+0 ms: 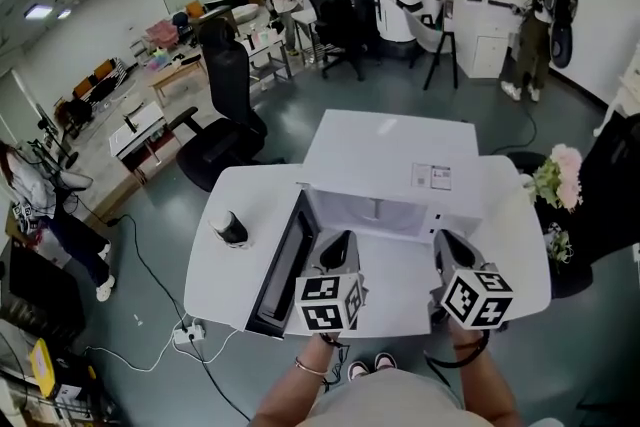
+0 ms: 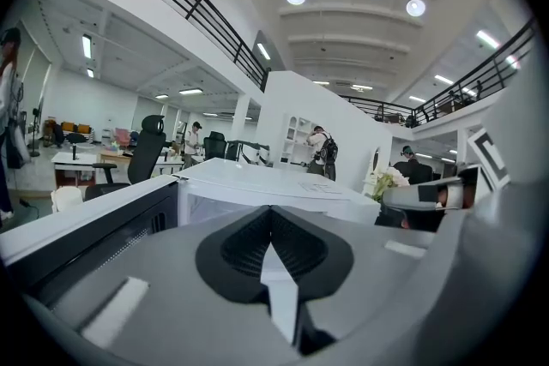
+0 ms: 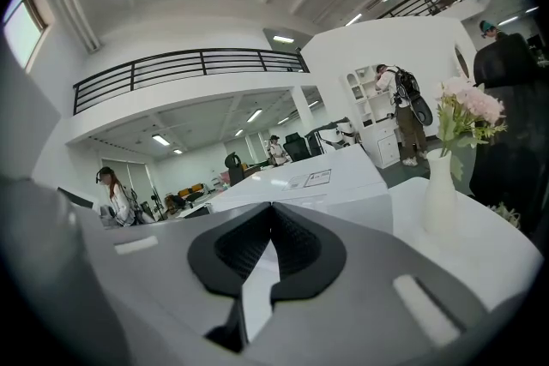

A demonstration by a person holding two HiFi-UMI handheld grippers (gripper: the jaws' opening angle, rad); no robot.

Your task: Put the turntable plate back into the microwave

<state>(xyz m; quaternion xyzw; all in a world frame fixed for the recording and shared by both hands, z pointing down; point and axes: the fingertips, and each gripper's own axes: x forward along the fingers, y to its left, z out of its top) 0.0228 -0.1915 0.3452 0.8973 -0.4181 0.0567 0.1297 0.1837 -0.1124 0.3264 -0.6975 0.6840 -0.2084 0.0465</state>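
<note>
Two grippers, both clenched empty: left gripper, right gripper, at the open microwave mid desk, door swung left. I can't spot the plate. A cup by left edge, vase right. Office chairs behind.

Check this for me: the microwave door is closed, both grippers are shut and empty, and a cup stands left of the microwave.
Wrong on the door: it is open, swung out to the left, as the head view shows. The left gripper and right gripper are shut and empty, and the cup stands left of the microwave.
</note>
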